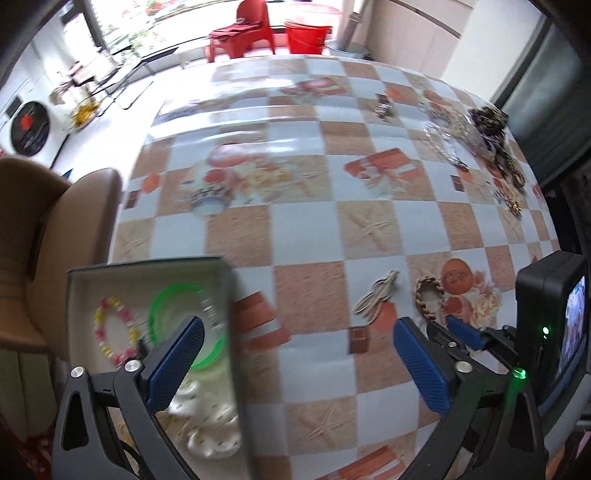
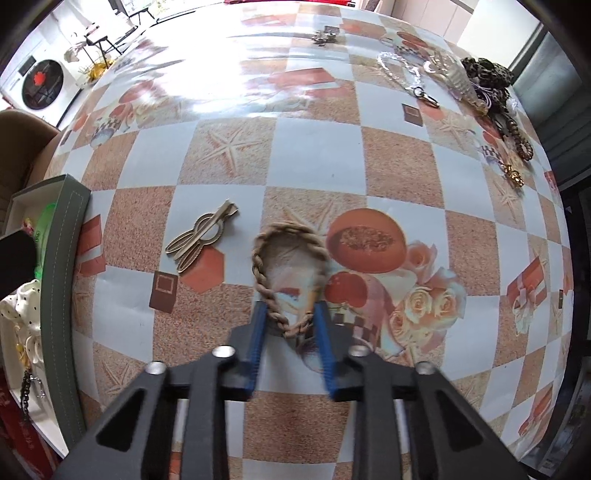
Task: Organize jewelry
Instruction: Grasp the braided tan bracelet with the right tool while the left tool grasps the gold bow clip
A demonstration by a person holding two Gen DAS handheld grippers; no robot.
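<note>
Straddling: right gripper (image 2: 290, 328) has its blue pads on either side of the near end of the braided rope bracelet (image 2: 288, 273); jaws apart with a gap, rope between them, can't tell if the pads touch it yet
Left gripper: left gripper (image 1: 295, 354) is wide open, nothing between the fingers; its left finger (image 1: 177, 365) hangs over the box
Bracelet spot: flat on the checkered tablecloth (image 2: 229, 147), near edge of the table, just left of the printed melon picture
Hair clip: tan leaf-shaped hair clip (image 2: 201, 240) lies just left of the bracelet, not touching it, between bracelet and box
Box: green-sided open box (image 1: 236, 332) at the near left of the table, white inside
In the box: pink and yellow bead bracelet (image 1: 114, 330), green bangle (image 1: 162, 299), white dotted scrunchie (image 1: 207, 417); a dark chain (image 2: 26, 387) shows at its near end in the right wrist view
Far right pile: leopard scrunchie (image 2: 487, 72), clear bead strand with a clasp (image 2: 402, 74), dark beaded string (image 2: 521, 140), small gold charm (image 2: 513, 175)
Far middle: small metal bits (image 2: 325, 35), too tiny to name
Off the table: red plastic chair (image 1: 243, 31) and red bucket (image 1: 306, 35) at the far side
</note>
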